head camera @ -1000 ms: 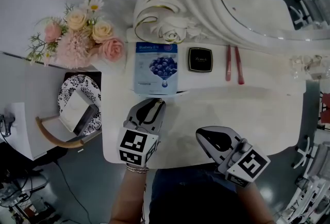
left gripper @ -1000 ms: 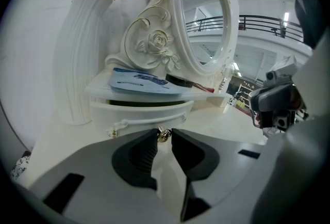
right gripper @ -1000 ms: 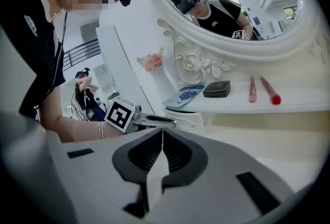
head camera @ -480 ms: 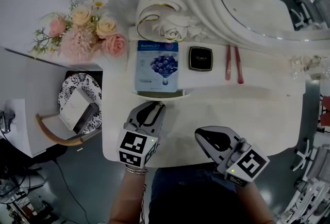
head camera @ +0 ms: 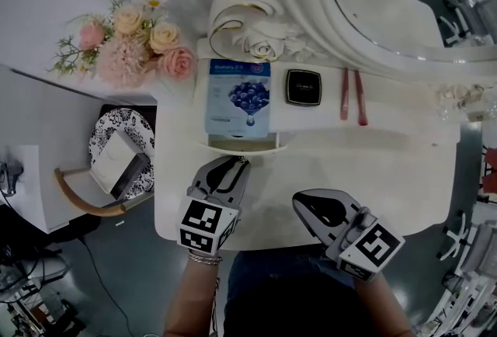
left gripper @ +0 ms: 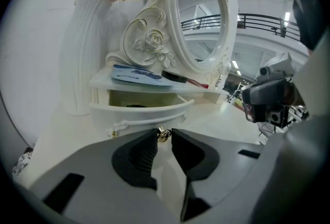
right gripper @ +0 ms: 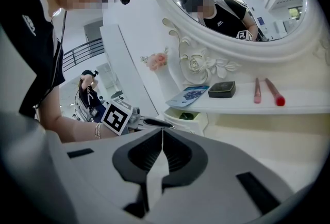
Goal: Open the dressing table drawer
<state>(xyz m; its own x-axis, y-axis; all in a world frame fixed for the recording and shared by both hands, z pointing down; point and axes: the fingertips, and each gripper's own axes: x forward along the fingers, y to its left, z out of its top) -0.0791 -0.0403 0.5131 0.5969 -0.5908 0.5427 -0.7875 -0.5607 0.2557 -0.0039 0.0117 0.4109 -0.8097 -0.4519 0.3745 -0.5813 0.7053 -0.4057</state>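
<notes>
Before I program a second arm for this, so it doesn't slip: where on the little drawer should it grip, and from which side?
Grip the gold knob at the middle of the drawer front, coming straight from the front. It juts out, small enough for two jaws; the left gripper is shut on it that way.

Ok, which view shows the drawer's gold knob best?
The left gripper view: the gold knob sits clearly pinched between the left tongs, with the drawer part open behind. The head view shows at most a speck at the tips; in the right gripper view the left tongs hide it.
</notes>
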